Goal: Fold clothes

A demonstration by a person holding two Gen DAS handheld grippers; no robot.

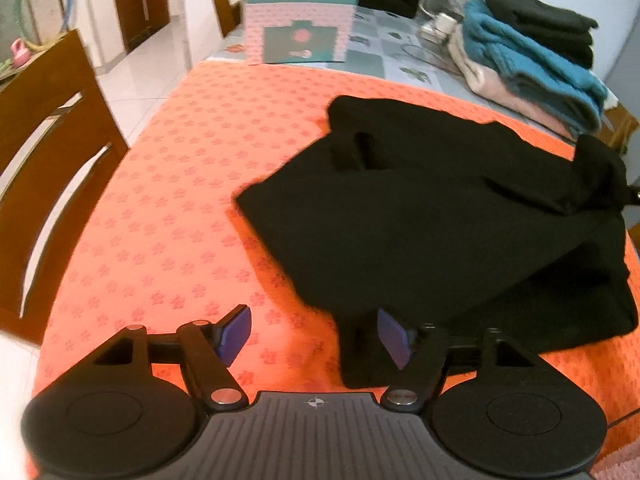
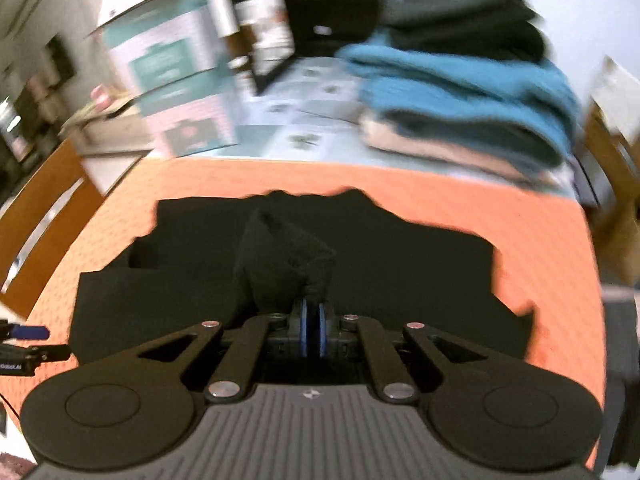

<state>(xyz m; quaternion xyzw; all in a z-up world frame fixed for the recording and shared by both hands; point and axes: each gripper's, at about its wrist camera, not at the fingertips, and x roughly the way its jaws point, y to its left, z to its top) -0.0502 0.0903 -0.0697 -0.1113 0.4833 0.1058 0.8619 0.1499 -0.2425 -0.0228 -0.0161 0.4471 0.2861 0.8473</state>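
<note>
Bare orange cloth (image 1: 168, 184) beside garment (image 1: 440, 216)

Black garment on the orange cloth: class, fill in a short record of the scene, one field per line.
garment: black garment, spread loosely, partly folded
surface: orange cloth over the table
left tool: open, low at the garment's near edge
right tool: shut on a raised fold of the garment
background: stack of folded clothes, patterned box, wooden chair

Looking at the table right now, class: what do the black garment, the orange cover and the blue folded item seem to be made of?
Black garment: soft matte cloth, perhaps knit or fleece; it drapes and bunches without shine.
Orange cover: thin printed fabric, probably; a repeated flower pattern, lying flat, matte.
Blue folded item: fluffy, towel-like pile or plush knit; its surface looks fuzzy and thick.
</note>
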